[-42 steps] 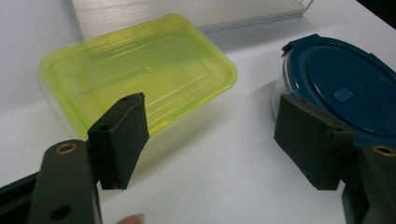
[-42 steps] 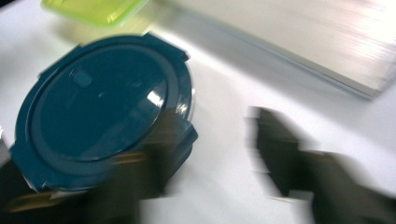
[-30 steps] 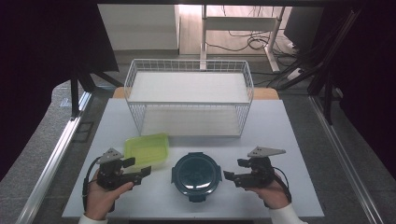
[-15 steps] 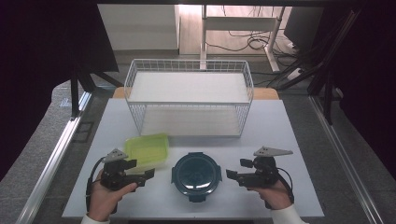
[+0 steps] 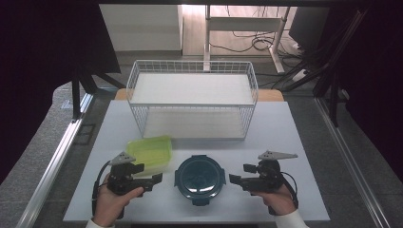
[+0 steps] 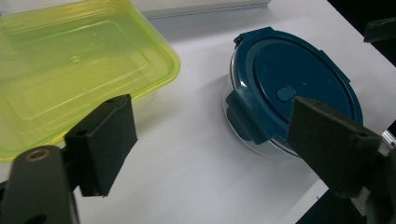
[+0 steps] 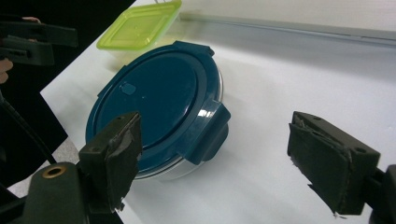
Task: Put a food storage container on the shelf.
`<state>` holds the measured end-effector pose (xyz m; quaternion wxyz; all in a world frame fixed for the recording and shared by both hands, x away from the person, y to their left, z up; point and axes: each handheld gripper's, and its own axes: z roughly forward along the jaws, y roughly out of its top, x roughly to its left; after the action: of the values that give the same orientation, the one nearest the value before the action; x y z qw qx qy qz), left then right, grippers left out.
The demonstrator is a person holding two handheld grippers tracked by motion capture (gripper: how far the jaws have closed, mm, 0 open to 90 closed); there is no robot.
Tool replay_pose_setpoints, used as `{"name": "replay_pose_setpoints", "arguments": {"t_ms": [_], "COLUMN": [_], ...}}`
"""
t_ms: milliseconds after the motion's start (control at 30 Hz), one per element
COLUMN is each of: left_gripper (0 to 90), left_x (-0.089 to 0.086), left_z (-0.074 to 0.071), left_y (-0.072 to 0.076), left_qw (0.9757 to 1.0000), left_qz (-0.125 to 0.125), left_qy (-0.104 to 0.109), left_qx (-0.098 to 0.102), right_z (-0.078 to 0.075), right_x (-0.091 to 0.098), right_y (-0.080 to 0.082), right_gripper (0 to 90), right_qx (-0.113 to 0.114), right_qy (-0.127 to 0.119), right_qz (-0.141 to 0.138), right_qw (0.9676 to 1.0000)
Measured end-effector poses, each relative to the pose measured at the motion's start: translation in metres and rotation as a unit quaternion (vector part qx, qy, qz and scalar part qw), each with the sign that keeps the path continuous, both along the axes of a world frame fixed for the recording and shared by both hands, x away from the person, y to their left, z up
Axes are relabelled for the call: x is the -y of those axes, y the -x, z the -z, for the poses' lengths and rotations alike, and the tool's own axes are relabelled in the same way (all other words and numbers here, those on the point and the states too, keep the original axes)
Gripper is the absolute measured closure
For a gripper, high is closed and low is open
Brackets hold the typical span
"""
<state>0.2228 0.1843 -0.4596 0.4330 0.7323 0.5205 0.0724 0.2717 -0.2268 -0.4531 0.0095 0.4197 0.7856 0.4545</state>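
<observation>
Round blue-lidded container (image 5: 199, 175) sits at the table's (image 5: 285, 137) near edge between both grippers, unlabelled; yellow-green box (image 5: 149, 151) lies just beside it, cut off in the left gripper view. Left gripper (image 5: 154, 179) just widened, empty; right gripper (image 5: 236, 179) gapes, empty

A white table (image 5: 294, 142) carries three things: a white wire basket (image 5: 192, 102) at its far side, a yellow-green lidded plastic box (image 5: 149, 151) nearer the front left, and a round blue-lidded glass container (image 5: 199, 178) just beside it.
</observation>
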Motion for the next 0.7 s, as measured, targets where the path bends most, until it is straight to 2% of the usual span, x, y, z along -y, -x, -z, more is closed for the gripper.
{"name": "replay_pose_setpoints", "arguments": {"t_ms": [67,200,367,633,700], "left_gripper": [18.7,19.7,17.4,12.4,11.4], "left_x": [0.001,0.007,0.021,0.037,0.043], "left_z": [0.000,0.002,0.007,0.010,0.013], "left_y": [0.000,-0.002,-0.007,-0.013,-0.017], "left_qw": [1.0000,1.0000,0.9994,0.9982,0.9975], "left_qz": [-0.004,0.006,0.021,0.041,0.044], "left_qy": [0.002,0.003,-0.018,0.005,0.013], "left_qx": [0.002,-0.003,-0.019,-0.043,-0.054], "right_z": [0.001,0.003,0.006,0.015,0.019], "right_x": [-0.001,-0.004,-0.009,-0.019,-0.024], "right_y": [0.000,0.000,0.000,-0.003,-0.006], "right_gripper": [18.0,17.8,17.0,16.2,15.9], "right_qx": [-0.001,-0.008,-0.015,-0.035,-0.048], "right_qy": [0.003,0.007,0.010,0.002,-0.004], "right_qz": [-0.002,-0.004,-0.007,-0.011,-0.008], "right_qw": [1.0000,0.9999,0.9998,0.9993,0.9988]}}
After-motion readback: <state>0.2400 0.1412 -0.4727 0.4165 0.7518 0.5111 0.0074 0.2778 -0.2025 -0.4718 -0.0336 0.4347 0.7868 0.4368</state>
